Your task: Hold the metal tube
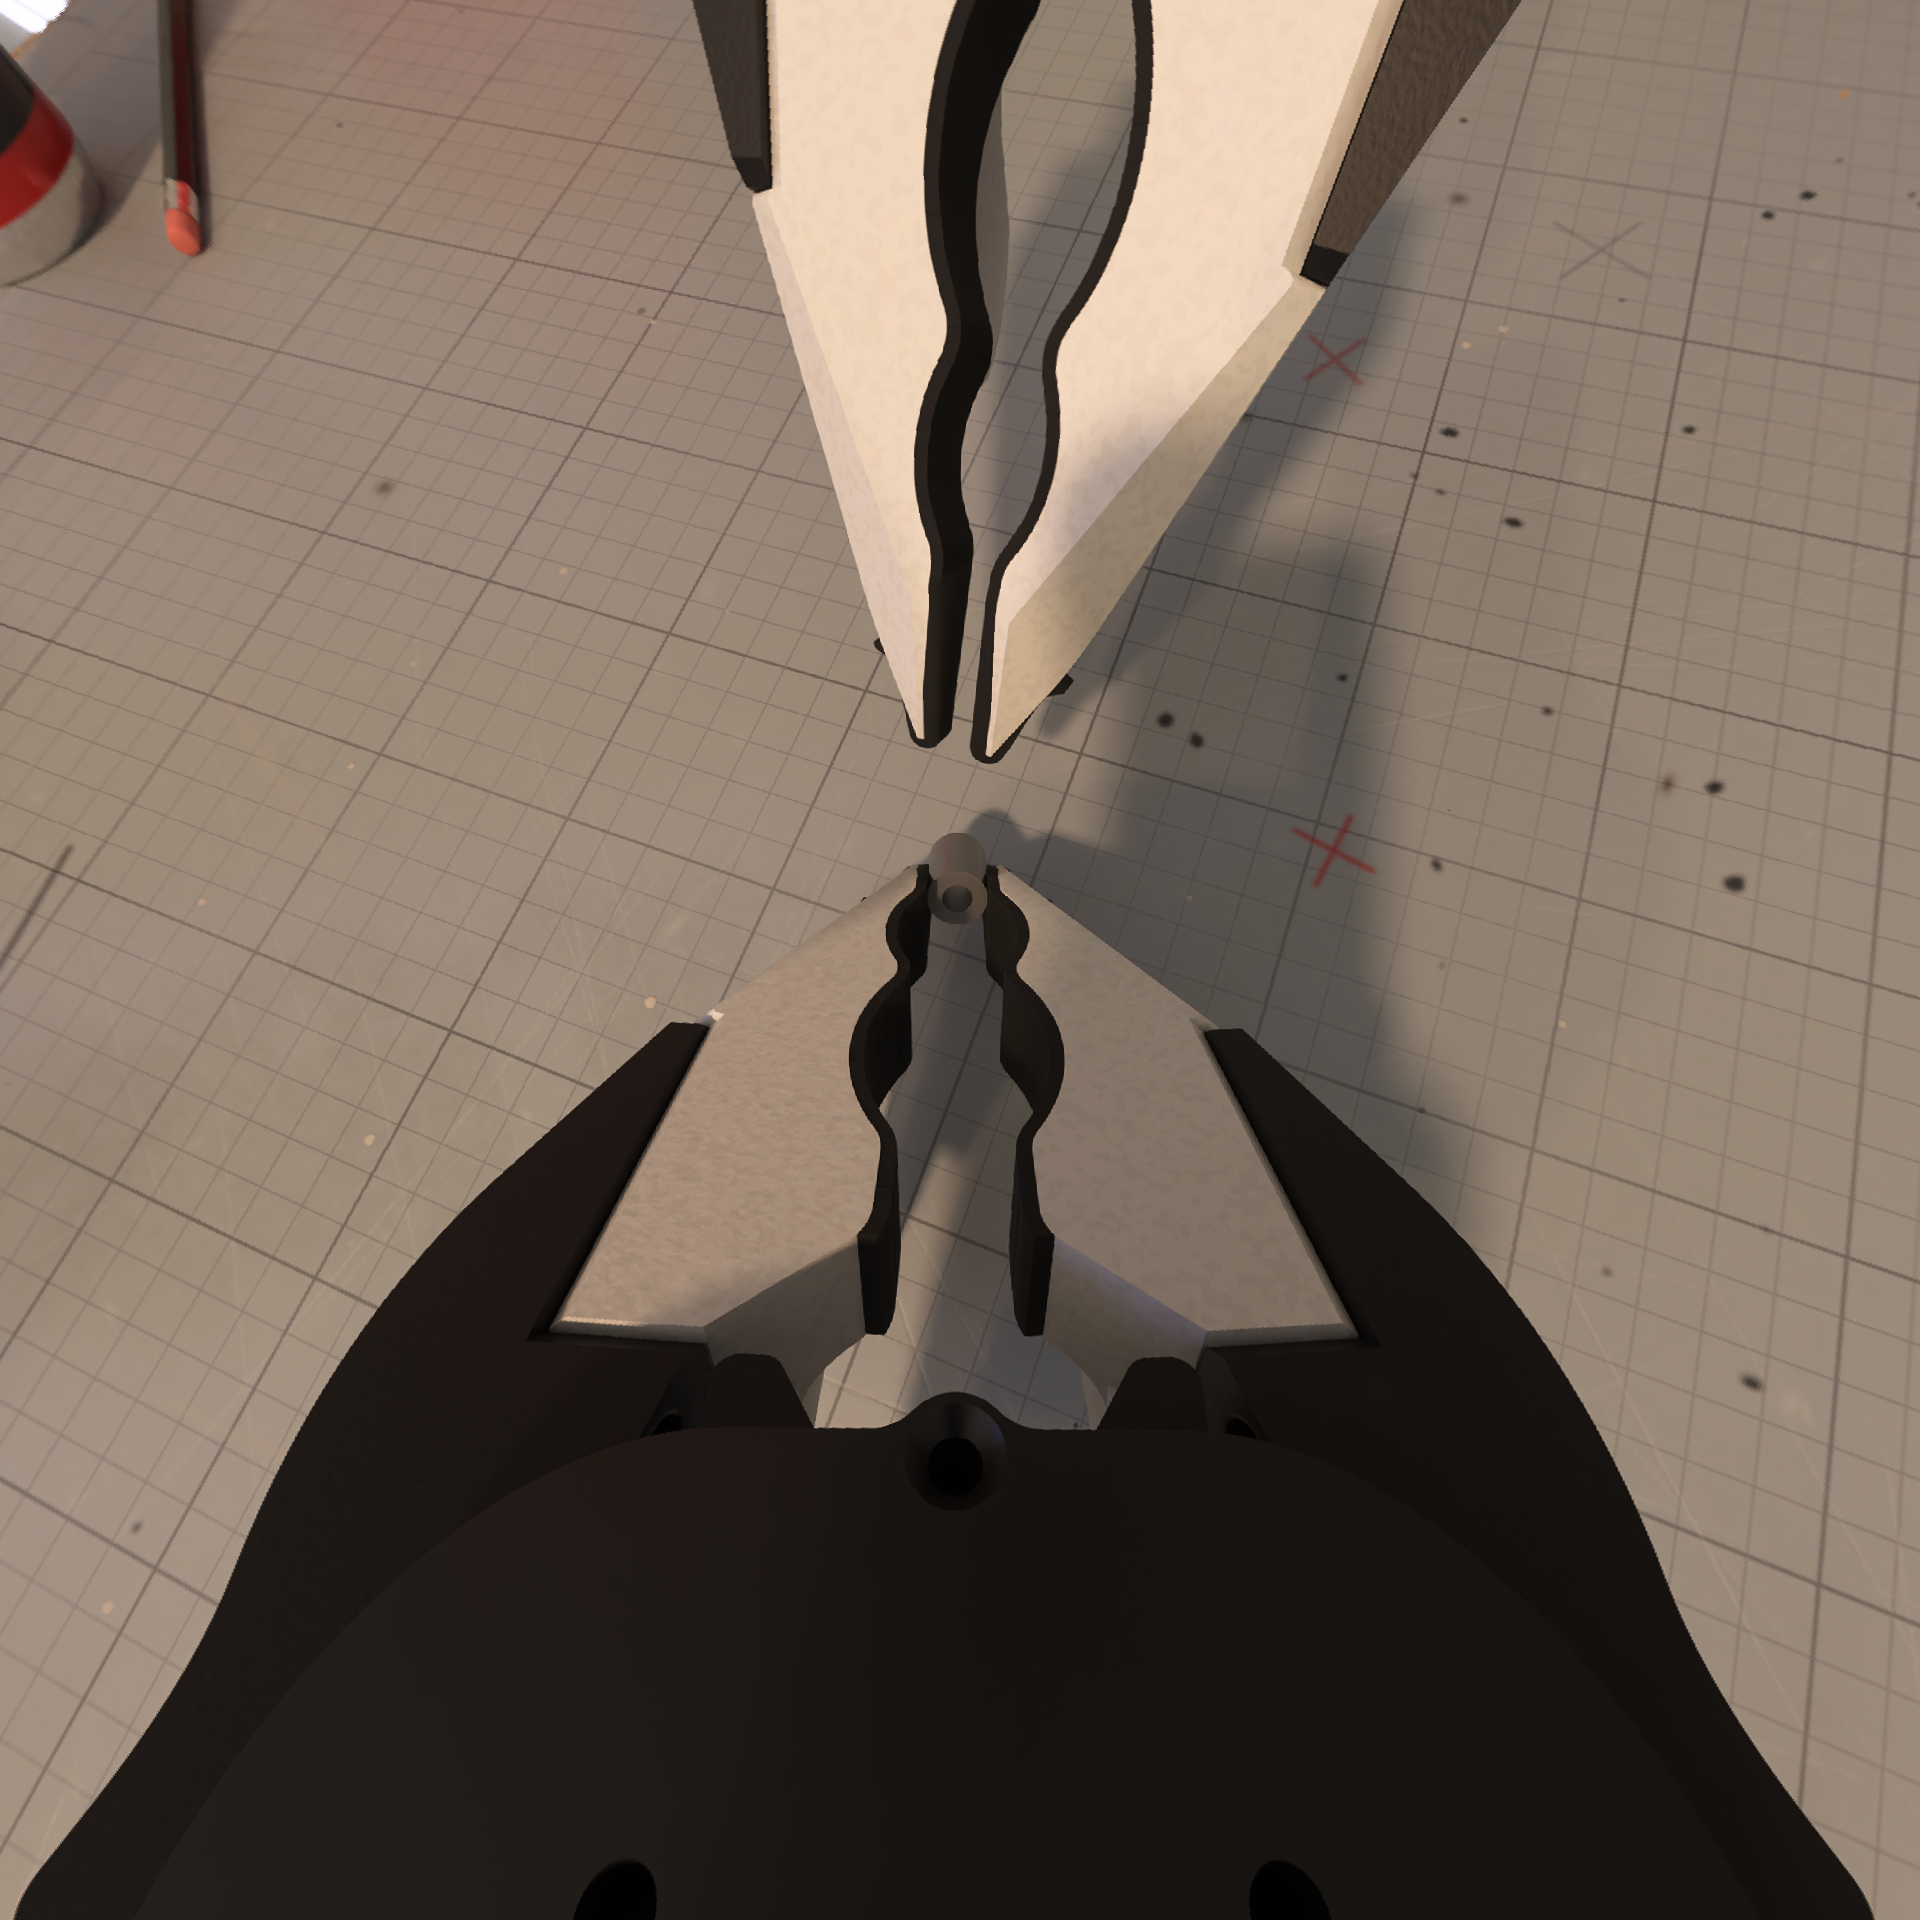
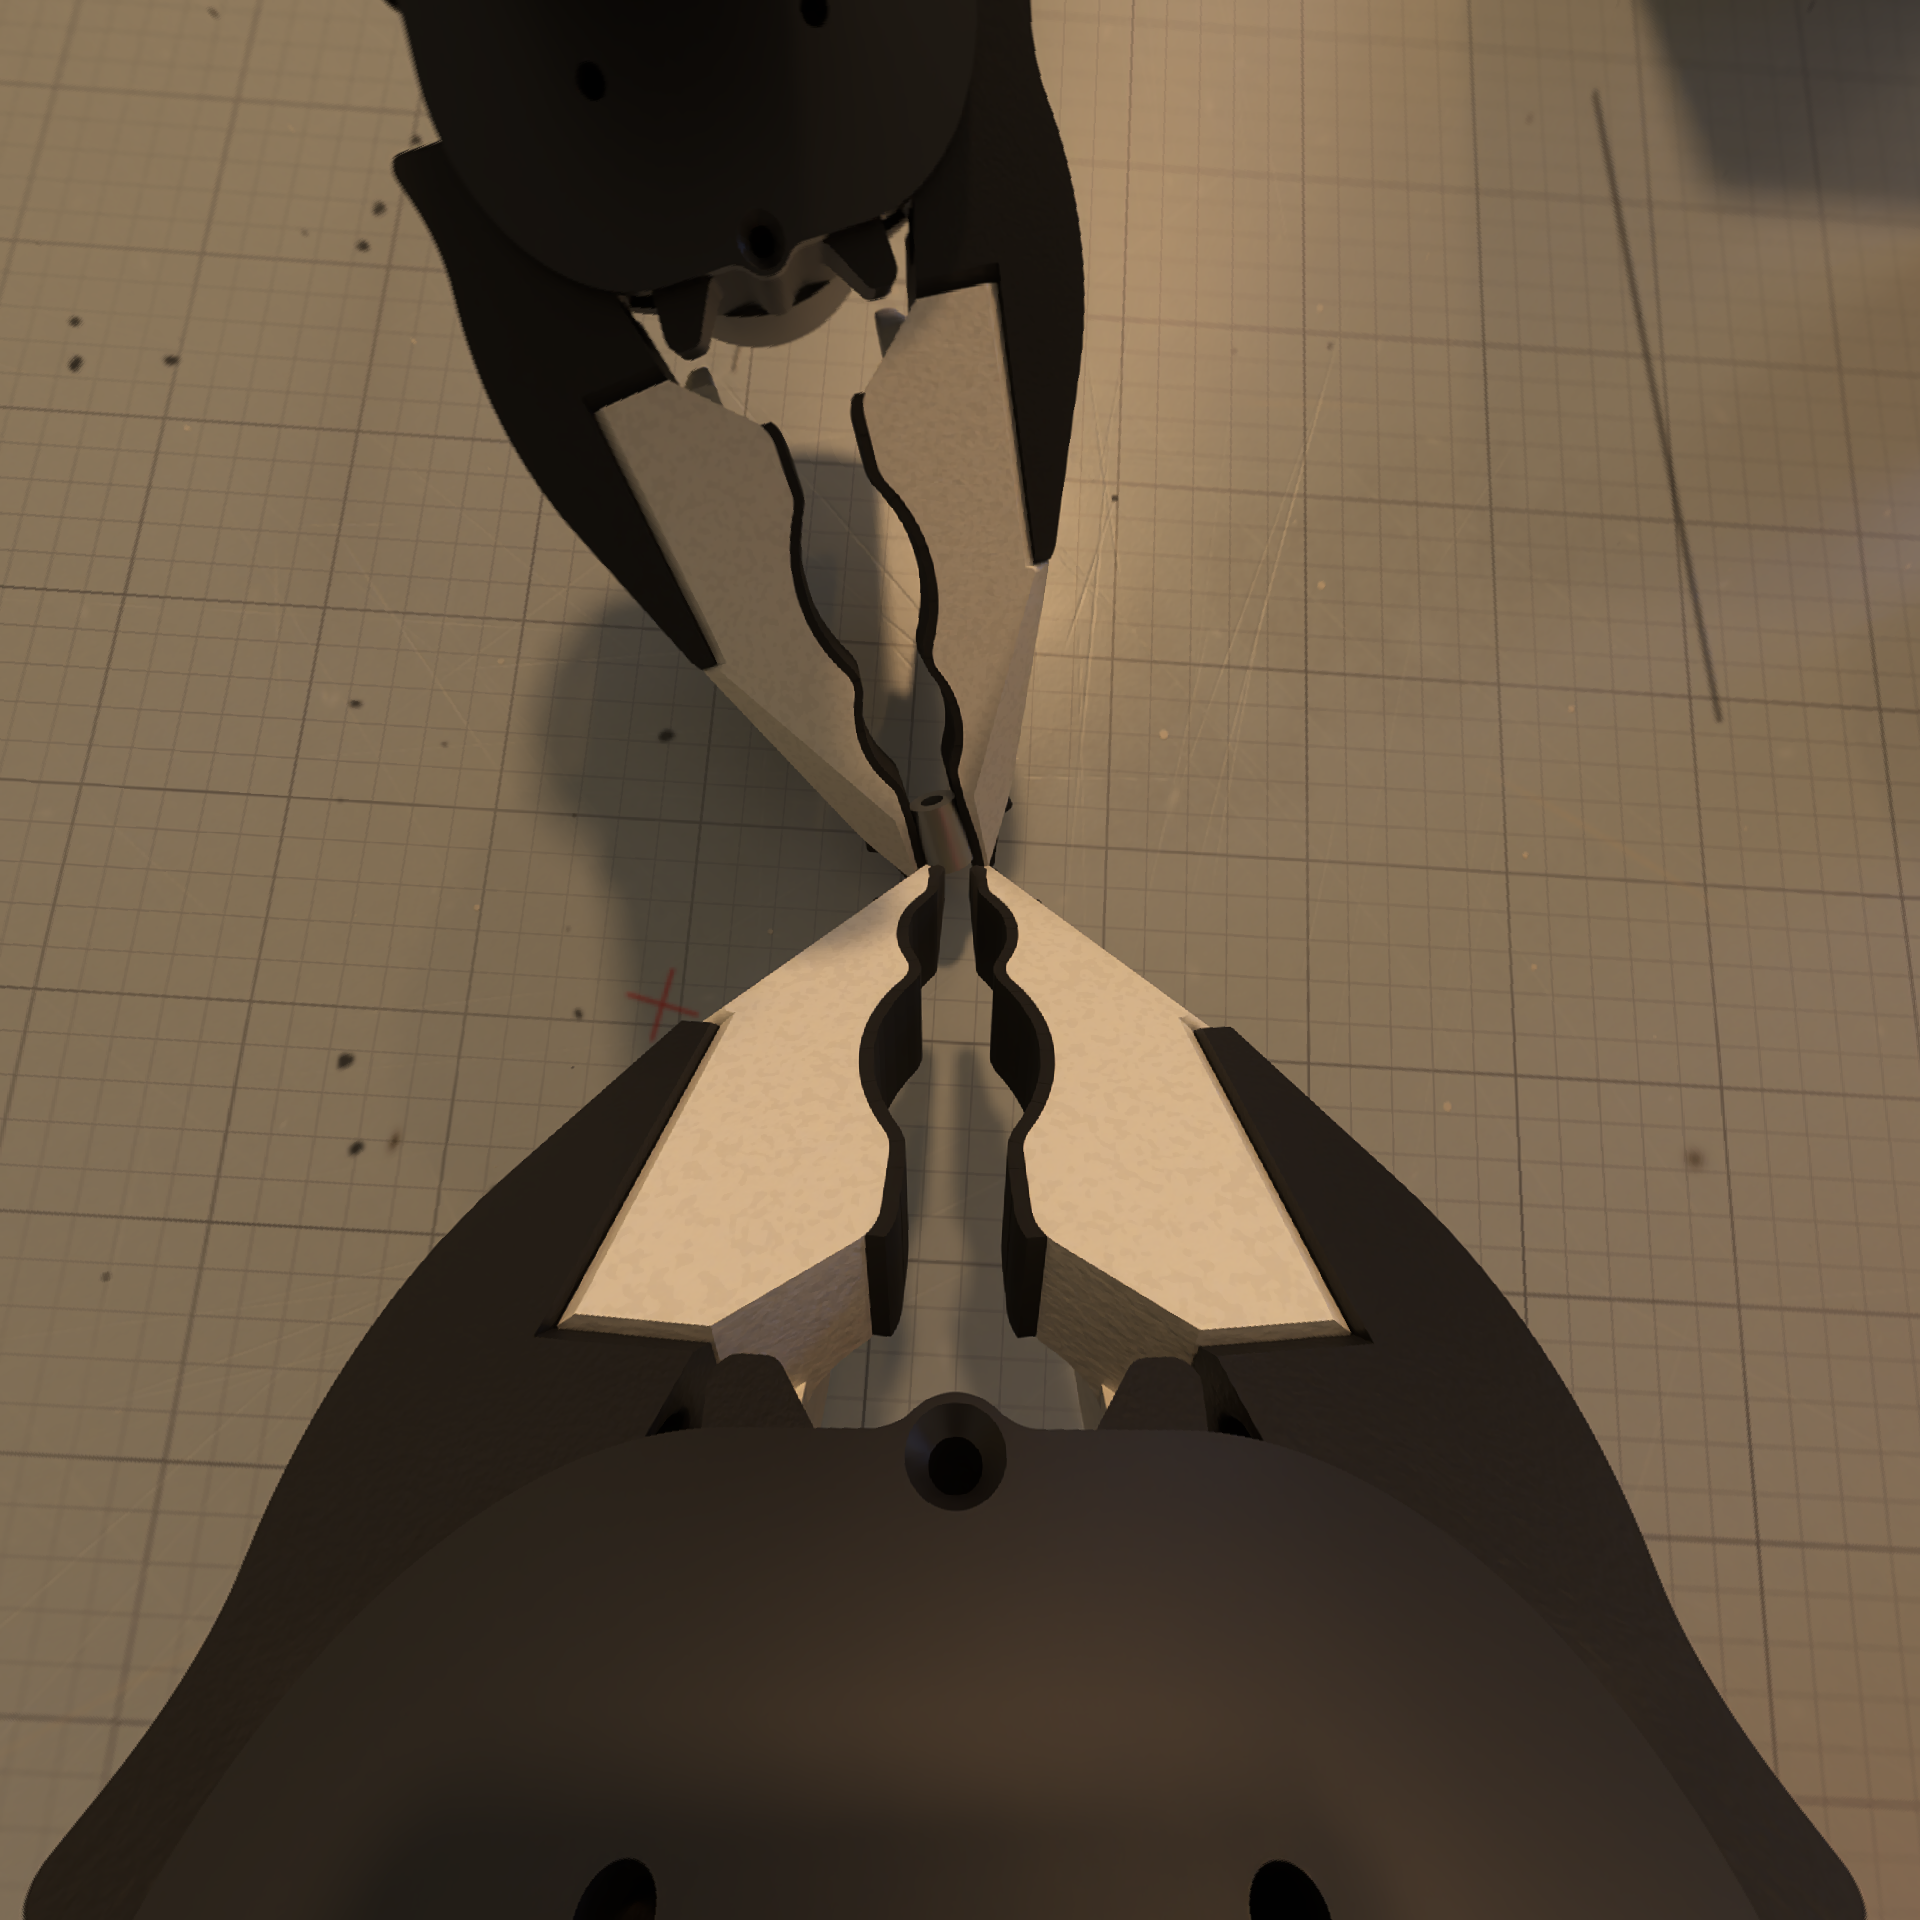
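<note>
The metal tube is a short, thin silver cylinder with an open end. My left gripper is shut on it at the fingertips and holds it above the gridded mat. In the right wrist view the tube shows between the left gripper's tips, pointing toward me. My right gripper faces the left one tip to tip, just short of the tube's end. Its jaws stand almost together with only a thin slit and nothing between them. It also shows from the left wrist view.
A grey gridded cutting mat with dark specks and red crosses lies below. A dark pencil with a red end and a red and silver object lie at the far left. A thin dark wire lies on the mat.
</note>
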Controlling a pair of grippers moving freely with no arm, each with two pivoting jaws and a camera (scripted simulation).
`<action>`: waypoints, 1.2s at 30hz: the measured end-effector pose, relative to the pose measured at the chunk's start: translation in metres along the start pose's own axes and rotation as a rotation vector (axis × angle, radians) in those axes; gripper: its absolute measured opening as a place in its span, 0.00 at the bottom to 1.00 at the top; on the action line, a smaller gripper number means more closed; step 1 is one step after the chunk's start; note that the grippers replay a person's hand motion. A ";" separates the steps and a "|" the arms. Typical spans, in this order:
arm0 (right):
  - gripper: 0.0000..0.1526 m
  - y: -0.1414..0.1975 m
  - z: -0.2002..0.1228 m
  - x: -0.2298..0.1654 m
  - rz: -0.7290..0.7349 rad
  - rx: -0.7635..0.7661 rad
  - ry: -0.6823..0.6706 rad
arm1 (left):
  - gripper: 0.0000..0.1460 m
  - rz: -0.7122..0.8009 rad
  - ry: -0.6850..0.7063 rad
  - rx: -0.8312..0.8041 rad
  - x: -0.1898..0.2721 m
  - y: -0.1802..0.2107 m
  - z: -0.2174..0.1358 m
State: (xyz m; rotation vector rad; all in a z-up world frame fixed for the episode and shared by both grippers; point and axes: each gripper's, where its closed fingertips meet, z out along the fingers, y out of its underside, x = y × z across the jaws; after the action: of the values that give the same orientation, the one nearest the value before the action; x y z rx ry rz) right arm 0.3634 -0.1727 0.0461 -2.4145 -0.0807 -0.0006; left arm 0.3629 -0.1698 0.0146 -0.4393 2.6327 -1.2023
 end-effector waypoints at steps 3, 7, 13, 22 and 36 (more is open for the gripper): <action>0.06 0.004 -0.001 0.001 0.008 0.043 -0.015 | 0.06 -0.008 0.032 0.000 0.000 0.001 -0.001; 0.05 0.016 -0.006 0.002 0.050 0.043 0.000 | 0.06 -0.004 0.058 -0.010 0.000 0.003 0.000; 0.00 0.022 0.007 -0.001 0.110 0.075 0.044 | 0.06 -0.007 0.100 -0.013 0.000 0.004 -0.001; 0.00 0.029 0.014 -0.005 0.119 0.070 0.026 | 0.06 0.007 0.128 -0.030 0.000 0.006 -0.001; 0.00 0.027 0.020 -0.004 0.139 0.106 0.030 | 0.06 0.019 0.120 -0.196 0.002 0.006 0.001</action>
State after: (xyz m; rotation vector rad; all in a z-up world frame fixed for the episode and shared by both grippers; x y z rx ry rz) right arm 0.3607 -0.1798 0.0129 -2.3083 0.0982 0.0302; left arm 0.3609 -0.1678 0.0091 -0.3842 2.8642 -0.9983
